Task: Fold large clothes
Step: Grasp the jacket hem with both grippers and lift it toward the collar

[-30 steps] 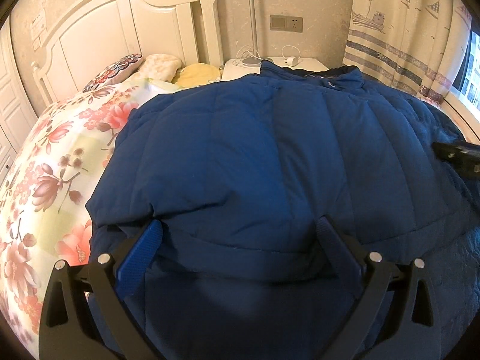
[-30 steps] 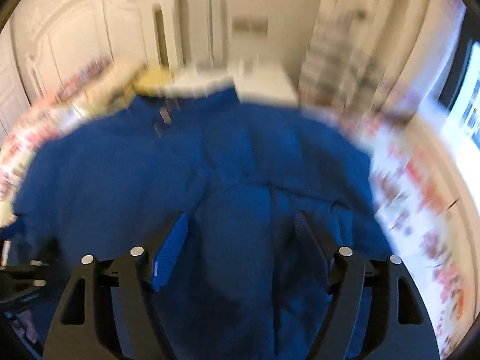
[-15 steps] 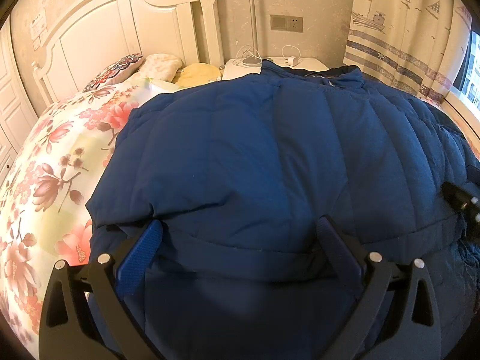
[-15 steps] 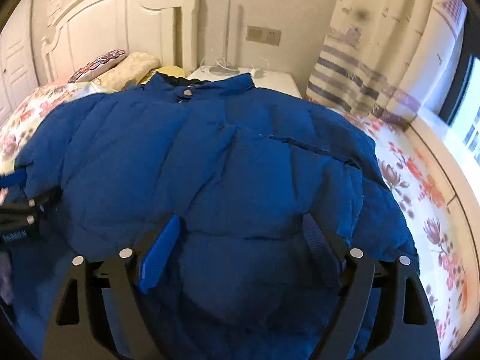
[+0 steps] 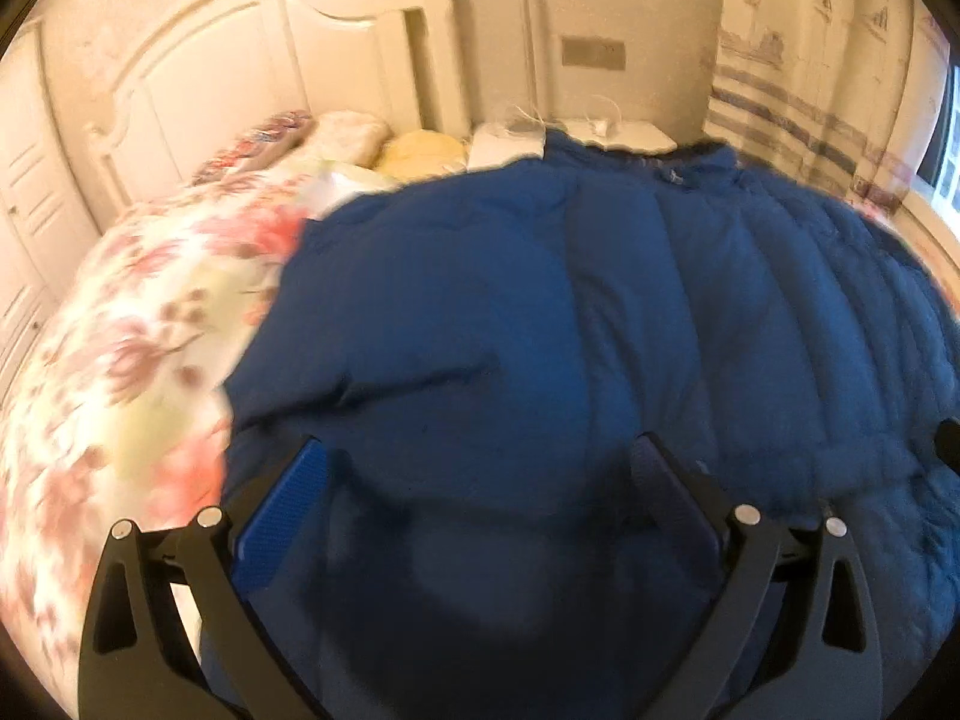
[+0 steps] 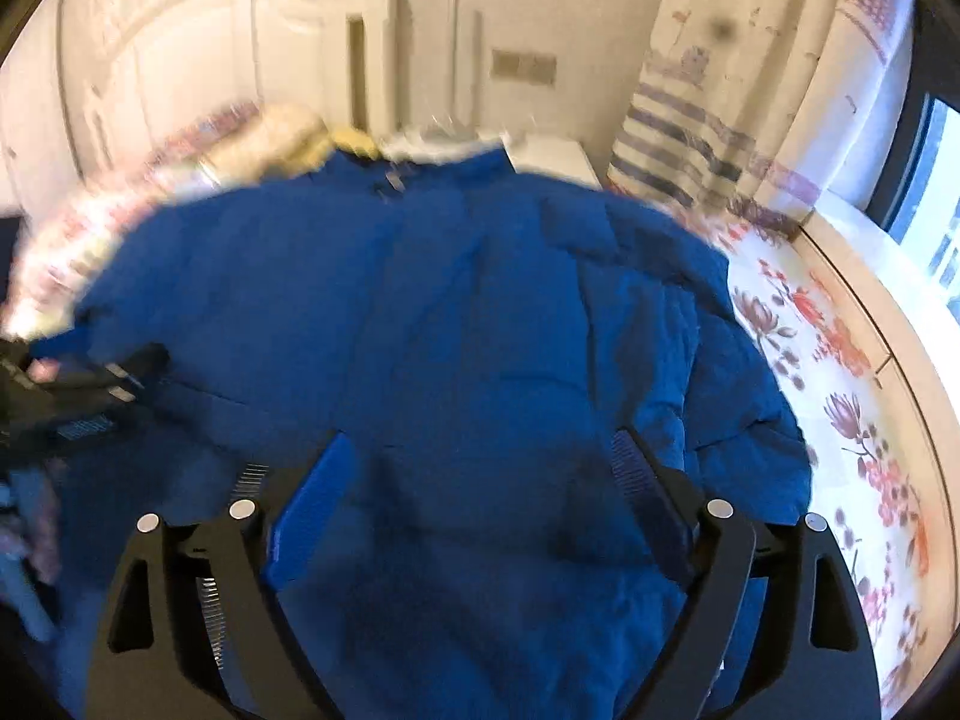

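A large blue puffer jacket [image 5: 570, 312] lies spread over the bed, collar toward the headboard. My left gripper [image 5: 477, 447] hovers open over its lower left part, pads well apart and pressing on nothing. In the right wrist view the jacket [image 6: 450, 312] fills the middle. My right gripper [image 6: 483, 438] is above the lower right part. Its jaws are opening; only loose jacket fabric lies below and between them, and the pads do not grip it. The left gripper [image 6: 78, 396] shows at the left edge there. A dark bit of the right gripper [image 5: 948, 438] shows at the left wrist view's right edge.
A floral bedsheet [image 5: 120, 330] is bare to the jacket's left and also to its right [image 6: 840, 360]. White headboard [image 5: 240, 60], pillows [image 5: 420, 147] and a nightstand [image 5: 600, 132] stand at the far end. A curtain [image 6: 720, 120] and window [image 6: 936, 210] are on the right.
The right gripper's jaws have spread wider while it slid across the jacket. The left wrist view has shifted a little and is now blurred. Neither gripper has taken hold of the jacket.
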The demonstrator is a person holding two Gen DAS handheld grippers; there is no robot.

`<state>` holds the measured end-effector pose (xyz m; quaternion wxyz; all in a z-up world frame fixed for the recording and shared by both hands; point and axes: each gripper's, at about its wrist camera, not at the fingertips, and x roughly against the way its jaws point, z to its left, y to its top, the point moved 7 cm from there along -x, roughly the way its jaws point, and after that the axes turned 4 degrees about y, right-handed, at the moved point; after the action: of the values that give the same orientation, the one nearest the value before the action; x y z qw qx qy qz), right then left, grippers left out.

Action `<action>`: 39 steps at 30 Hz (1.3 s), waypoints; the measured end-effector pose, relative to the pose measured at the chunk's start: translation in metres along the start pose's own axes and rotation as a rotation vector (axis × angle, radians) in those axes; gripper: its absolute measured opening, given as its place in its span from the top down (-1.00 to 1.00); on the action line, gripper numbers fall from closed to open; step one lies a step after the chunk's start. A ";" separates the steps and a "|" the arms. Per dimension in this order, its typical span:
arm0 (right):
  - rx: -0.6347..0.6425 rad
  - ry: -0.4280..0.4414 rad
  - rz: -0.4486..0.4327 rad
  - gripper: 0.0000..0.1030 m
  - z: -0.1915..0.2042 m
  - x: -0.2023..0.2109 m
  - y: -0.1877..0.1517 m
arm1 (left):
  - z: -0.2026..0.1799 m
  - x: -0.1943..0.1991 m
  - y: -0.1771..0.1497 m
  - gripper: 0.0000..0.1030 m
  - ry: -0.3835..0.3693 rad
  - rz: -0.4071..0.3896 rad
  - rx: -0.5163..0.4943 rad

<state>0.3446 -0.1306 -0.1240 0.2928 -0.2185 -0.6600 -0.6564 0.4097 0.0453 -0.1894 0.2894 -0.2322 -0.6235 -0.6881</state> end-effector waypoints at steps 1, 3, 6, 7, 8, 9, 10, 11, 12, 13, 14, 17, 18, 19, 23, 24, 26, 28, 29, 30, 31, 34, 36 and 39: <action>0.021 0.006 -0.014 -0.64 0.006 0.009 -0.004 | -0.004 0.016 -0.003 -0.95 -0.050 -0.025 0.010; 0.062 0.033 0.010 -0.64 0.018 0.012 -0.015 | -0.016 0.036 -0.012 -0.95 -0.102 -0.037 -0.019; 0.117 0.017 0.147 -0.64 0.027 -0.014 -0.046 | -0.038 0.036 -0.033 -0.96 -0.094 0.008 -0.102; 0.104 0.028 0.177 -0.65 0.026 -0.024 -0.058 | -0.046 0.024 -0.048 -0.96 -0.082 0.065 -0.146; 0.084 0.045 0.158 -0.66 0.023 -0.022 -0.058 | -0.048 0.017 -0.054 -0.96 -0.080 0.087 -0.152; 0.072 0.054 0.167 -0.66 0.021 -0.020 -0.058 | -0.043 0.017 -0.055 -0.96 -0.102 0.086 -0.123; 0.064 0.058 0.179 -0.66 0.018 -0.016 -0.059 | -0.039 0.018 -0.055 -0.96 -0.108 0.097 -0.109; 0.063 0.056 0.178 -0.66 0.015 -0.010 -0.059 | -0.031 0.019 -0.054 -0.96 -0.100 0.108 -0.091; 0.063 0.048 0.155 -0.66 0.007 0.001 -0.058 | -0.022 0.022 -0.055 -0.96 -0.088 0.102 -0.074; 0.060 0.038 0.137 -0.66 0.000 0.007 -0.058 | -0.009 0.028 -0.056 -0.96 -0.074 0.083 -0.051; 0.042 0.014 0.116 -0.66 -0.013 0.016 -0.060 | 0.001 0.032 -0.059 -0.96 -0.057 0.072 -0.036; -0.072 -0.055 0.134 -0.68 -0.064 0.019 -0.078 | 0.038 0.028 -0.076 -0.96 -0.009 0.105 0.039; -0.122 -0.062 0.163 -0.68 -0.082 0.013 -0.089 | 0.048 0.025 -0.081 -0.96 -0.049 0.135 0.090; -0.169 -0.002 0.152 -0.74 -0.091 0.011 -0.094 | 0.057 0.024 -0.083 -0.96 -0.092 0.139 0.144; -0.175 -0.041 0.139 -0.73 -0.091 0.027 -0.095 | 0.062 0.032 -0.083 -0.95 0.000 0.119 0.126; -0.156 -0.023 0.110 -0.73 -0.082 0.038 -0.093 | 0.059 0.043 -0.081 -0.95 0.031 0.082 0.110; -0.102 0.007 0.071 -0.74 -0.061 0.054 -0.094 | 0.042 0.070 -0.082 -0.95 -0.010 0.020 0.074; -0.003 0.035 0.070 -0.74 -0.032 0.066 -0.101 | 0.020 0.090 -0.091 -0.95 -0.061 -0.008 0.012; 0.044 0.054 0.078 -0.74 -0.020 0.068 -0.105 | 0.010 0.095 -0.096 -0.95 -0.070 -0.012 -0.024; 0.097 0.079 0.092 -0.74 -0.005 0.069 -0.113 | -0.003 0.097 -0.106 -0.95 -0.078 -0.006 -0.085; 0.149 0.098 0.123 -0.74 0.008 0.065 -0.123 | -0.015 0.094 -0.118 -0.96 -0.081 0.014 -0.146; 0.164 0.080 0.128 -0.77 0.010 0.058 -0.136 | -0.021 0.086 -0.127 -0.96 -0.056 0.017 -0.166; 0.131 0.090 0.150 -0.77 0.003 0.060 -0.137 | -0.014 0.081 -0.126 -0.96 -0.093 0.065 -0.118; 0.126 0.039 0.124 -0.77 -0.010 0.077 -0.138 | 0.004 0.090 -0.128 -0.96 -0.071 0.057 -0.070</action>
<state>0.1966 -0.1542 -0.1746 0.3588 -0.2272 -0.6795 -0.5982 0.2560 0.0466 -0.2203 0.2787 -0.2841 -0.6021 -0.6922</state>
